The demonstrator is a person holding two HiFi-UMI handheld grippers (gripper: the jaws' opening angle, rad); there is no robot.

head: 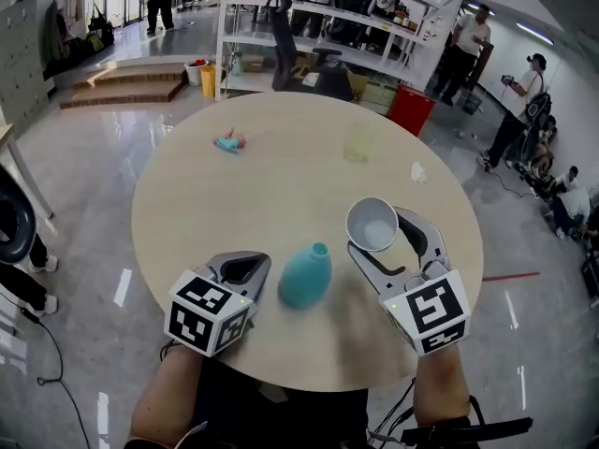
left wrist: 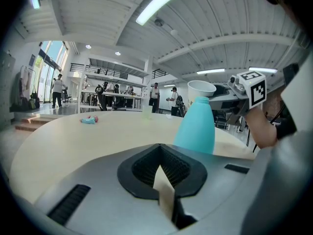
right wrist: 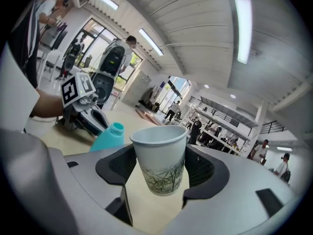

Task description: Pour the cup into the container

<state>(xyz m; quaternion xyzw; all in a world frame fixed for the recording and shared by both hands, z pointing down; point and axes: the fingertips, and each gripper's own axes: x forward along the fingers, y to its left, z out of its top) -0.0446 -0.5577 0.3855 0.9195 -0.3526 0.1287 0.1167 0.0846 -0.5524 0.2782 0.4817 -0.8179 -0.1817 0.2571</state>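
Paper cup [right wrist: 160,158] is gripped upright in right claw [head: 384,237], just right of teal bottle [head: 305,276] on bench [head: 281,176]. Left claw [head: 245,269] is clenched, empty, beside bottle. Cup lip should be centred over the narrow neck and tipped slowly; bottle is best steadied.

Large open lab hall, metal shelving racks [head: 356,17], glossy floor [head: 84,176], ceiling strip lights [left wrist: 161,3]

Left tongs [head: 263,262] together, right tongs [head: 376,226] clamped

The left tongs [left wrist: 160,156] are seen closed and empty; a teal container [left wrist: 195,126] is set upright on the table [left wrist: 73,136] beyond.
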